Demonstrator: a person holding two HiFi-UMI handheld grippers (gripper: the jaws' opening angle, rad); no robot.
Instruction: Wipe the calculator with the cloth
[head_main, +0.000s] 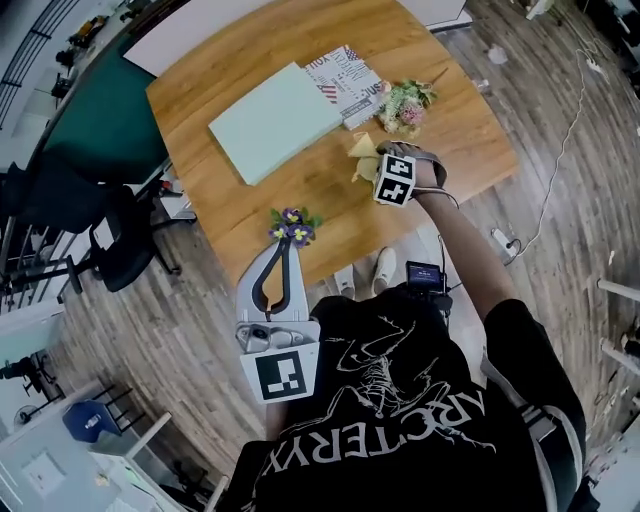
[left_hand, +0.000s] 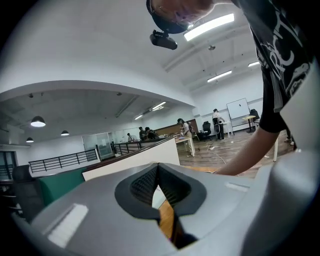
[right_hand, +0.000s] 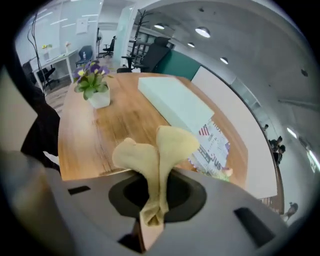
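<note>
Two hand-held grippers are hovering at a wooden table (head_main: 450, 140): nearest, the left gripper (head_main: 290, 246) is pointing at a pot of purple flowers (head_main: 293, 225) w/ jaws pressed together on nothing; the right gripper (right_hand: 159, 179) is pinching a yellow cloth (right_hand: 161, 142), loose folds flopping beyond its jaws. Soft, light & limp, the cloth is prob. handling best bunched, as here. The calculator isn't showing clearly in any view, poss. hidden near the mint-green box (head_main: 275, 120), printed sheet (head_main: 345, 75) & bouquet (head_main: 405, 105) beyond.

The head view looks steeply down on the table (head_main: 330, 210). The right gripper view shares it, close past its jaws. The left gripper view faces the ceiling (left_hand: 100, 50).
</note>
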